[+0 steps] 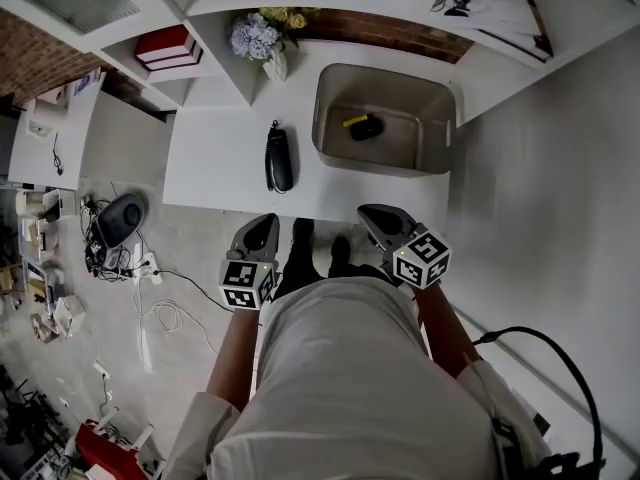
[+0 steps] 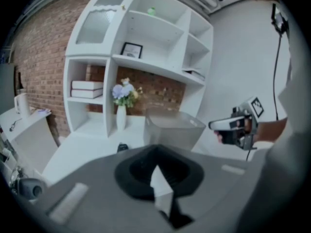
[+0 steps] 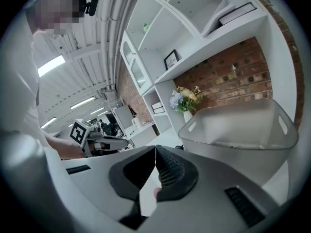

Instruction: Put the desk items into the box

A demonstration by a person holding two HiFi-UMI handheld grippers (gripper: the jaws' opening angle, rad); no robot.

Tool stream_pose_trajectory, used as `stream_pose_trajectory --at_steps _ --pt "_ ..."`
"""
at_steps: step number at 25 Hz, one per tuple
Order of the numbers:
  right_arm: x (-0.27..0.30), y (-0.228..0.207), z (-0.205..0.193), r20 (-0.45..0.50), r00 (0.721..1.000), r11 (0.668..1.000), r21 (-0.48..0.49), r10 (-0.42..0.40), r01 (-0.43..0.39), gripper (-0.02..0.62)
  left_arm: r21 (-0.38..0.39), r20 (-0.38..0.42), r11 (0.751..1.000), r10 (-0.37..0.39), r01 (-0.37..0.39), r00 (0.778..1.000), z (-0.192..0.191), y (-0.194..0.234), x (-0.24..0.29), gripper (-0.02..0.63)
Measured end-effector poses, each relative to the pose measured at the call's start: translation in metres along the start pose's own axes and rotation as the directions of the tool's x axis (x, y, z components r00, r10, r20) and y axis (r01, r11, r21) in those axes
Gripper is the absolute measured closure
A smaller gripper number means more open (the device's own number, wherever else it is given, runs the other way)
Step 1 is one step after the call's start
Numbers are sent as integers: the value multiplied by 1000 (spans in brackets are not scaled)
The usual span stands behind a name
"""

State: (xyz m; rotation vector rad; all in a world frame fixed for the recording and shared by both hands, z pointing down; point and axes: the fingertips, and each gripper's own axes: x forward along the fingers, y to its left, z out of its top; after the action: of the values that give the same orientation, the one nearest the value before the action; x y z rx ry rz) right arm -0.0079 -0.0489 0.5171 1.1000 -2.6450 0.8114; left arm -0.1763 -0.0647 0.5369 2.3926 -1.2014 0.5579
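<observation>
Logged one black-and-yellow item (image 1: 363, 126) already lying on the floor of the box (image 1: 437, 133), which sits on the right part of the surface (image 1: 215, 168). Found a black handset (image 1: 279, 160) lying on the surface just left of the box, apart from it, untouched. Judged task partly done: one item in, at least the handset left. Left open whether the vase of flowers (image 1: 262, 43) at the back counts. Read left gripper (image 1: 264, 222) as closed, nothing between jaws. Read right gripper (image 1: 376, 214) likewise: jaws together, empty. Placed both just off the near edge of the surface, short of handset and box.
</observation>
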Motion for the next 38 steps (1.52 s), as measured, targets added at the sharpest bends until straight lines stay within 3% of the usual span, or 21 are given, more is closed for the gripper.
stream_pose_trajectory --at_steps 10,27,33,38 --pt "9 -14 11 -7 996 996 29 -86 86 594 3 -52 999 -39 39 998 -2 30 53 595" --pt "18 -25 16 -7 973 968 98 -230 230 594 -33 -194 998 44 -52 980 -58 100 145 509" --pt "17 -24 16 -16 960 954 115 -278 278 594 -65 -270 996 48 -67 962 -81 109 176 469" --pt "13 -24 11 -27 946 936 139 -323 323 594 -68 -306 988 112 -139 945 -99 126 198 443"
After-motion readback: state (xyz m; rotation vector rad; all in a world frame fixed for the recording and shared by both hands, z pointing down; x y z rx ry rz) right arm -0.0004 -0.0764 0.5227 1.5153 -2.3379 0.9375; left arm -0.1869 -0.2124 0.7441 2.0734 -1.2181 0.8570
